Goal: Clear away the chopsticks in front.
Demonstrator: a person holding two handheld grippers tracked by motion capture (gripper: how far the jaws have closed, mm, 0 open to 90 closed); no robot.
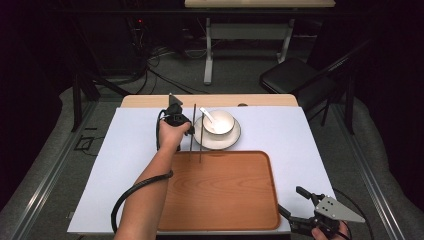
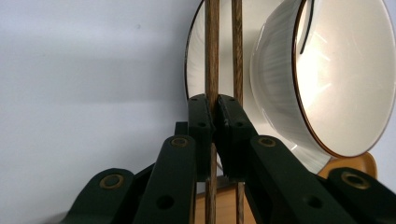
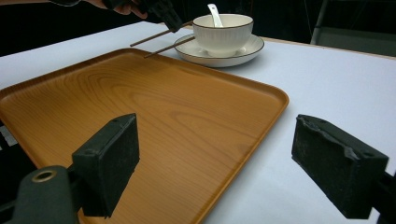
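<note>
Looking down from the high view, the left gripper (image 1: 186, 131) holds chopsticks (image 1: 194, 131) mid-frame, beside the bowl (image 1: 218, 122) – a bump could tip it.

Left gripper view: fingers (image 2: 201, 122) pinch one stick (image 2: 212, 51); the other may drop.

Right gripper view: fingers (image 3: 108, 161) wide, empty, over the tray (image 3: 154, 100).

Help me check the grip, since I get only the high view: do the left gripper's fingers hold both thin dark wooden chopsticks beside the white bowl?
Observer: No. In the left gripper view, the left gripper is shut on one thin dark wooden chopstick. The second chopstick passes outside its fingers.
Operator: Where does that loose one rest?
Observer: In the right gripper view it leans on the rim of the round white plate, and its free end reaches over the far rim of the brown wooden tray.
</note>
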